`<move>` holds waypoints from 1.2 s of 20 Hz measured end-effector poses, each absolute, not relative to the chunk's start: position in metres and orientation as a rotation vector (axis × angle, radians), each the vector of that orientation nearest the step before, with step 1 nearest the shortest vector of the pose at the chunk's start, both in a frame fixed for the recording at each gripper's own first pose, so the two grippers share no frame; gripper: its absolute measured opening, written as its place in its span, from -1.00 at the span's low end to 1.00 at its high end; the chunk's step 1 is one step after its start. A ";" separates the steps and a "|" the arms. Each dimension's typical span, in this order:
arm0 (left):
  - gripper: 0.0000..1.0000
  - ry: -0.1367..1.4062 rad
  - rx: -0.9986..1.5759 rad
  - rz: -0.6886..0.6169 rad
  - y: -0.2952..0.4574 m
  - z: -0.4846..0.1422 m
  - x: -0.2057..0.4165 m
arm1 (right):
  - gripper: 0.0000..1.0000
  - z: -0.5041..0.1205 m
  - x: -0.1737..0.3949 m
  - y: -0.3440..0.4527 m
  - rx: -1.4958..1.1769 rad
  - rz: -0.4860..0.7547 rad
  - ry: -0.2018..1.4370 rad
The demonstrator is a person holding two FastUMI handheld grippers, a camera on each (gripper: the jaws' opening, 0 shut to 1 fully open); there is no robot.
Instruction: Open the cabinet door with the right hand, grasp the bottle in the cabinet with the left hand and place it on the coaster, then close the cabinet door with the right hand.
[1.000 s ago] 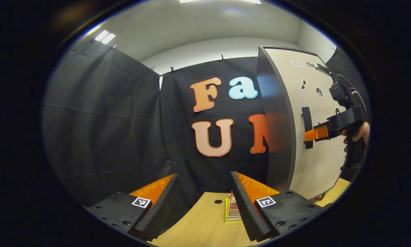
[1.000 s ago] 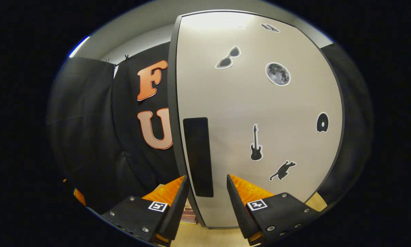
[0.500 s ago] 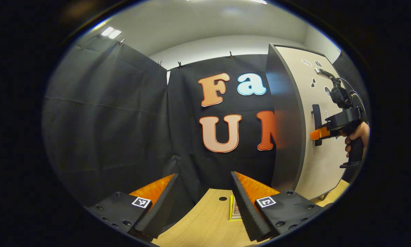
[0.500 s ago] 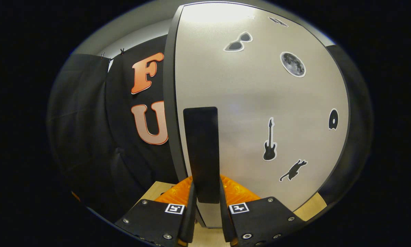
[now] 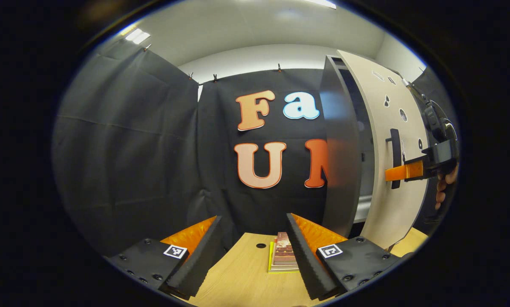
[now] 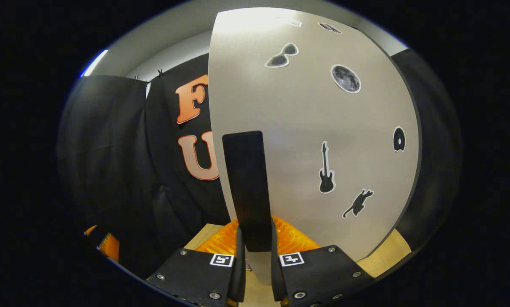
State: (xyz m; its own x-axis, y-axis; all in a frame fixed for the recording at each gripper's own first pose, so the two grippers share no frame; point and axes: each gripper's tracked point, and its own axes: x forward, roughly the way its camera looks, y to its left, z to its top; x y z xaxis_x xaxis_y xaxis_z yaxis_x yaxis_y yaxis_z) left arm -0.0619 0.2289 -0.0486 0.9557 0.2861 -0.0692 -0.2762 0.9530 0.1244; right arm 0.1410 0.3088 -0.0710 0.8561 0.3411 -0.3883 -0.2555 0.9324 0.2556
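A: What is the biggest thing here?
B: The cabinet (image 5: 342, 149). Its door (image 6: 314, 140) stands ajar, with a dark gap between door and body in the left gripper view.
A: And on the door?
B: A black handle (image 6: 247, 187) near its free edge. The right gripper (image 6: 255, 260) pinches it, both fingers pressed on its lower part.
A: The left gripper (image 5: 255, 251)?
B: Spread wide, holding nothing, over the wooden table (image 5: 242, 281) to the left of the cabinet.
A: Anything near the cabinet's foot?
B: A small stack of books (image 5: 283, 258) on the table, just left of it.
A: The bottle?
B: I cannot tell where it is; the gap is too dark.
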 end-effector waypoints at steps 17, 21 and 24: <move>0.84 0.104 0.073 -0.026 0.072 -0.058 0.017 | -0.51 -0.048 0.081 0.261 0.285 0.399 0.460; 0.84 0.112 0.070 -0.113 0.026 -0.064 0.028 | -0.51 -0.047 0.075 0.248 0.302 0.381 0.455; 0.92 0.109 0.071 -0.165 -0.006 -0.064 0.031 | -0.51 -0.045 0.072 0.242 0.342 0.359 0.460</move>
State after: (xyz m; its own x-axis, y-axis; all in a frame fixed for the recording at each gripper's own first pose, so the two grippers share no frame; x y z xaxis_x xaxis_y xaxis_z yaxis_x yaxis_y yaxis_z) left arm 0.0308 -0.0059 -0.0637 0.9805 -0.1601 -0.1144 0.1679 0.9839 0.0617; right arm 0.0719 0.2418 -0.0455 0.8360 0.4083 -0.3666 -0.2570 0.8817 0.3958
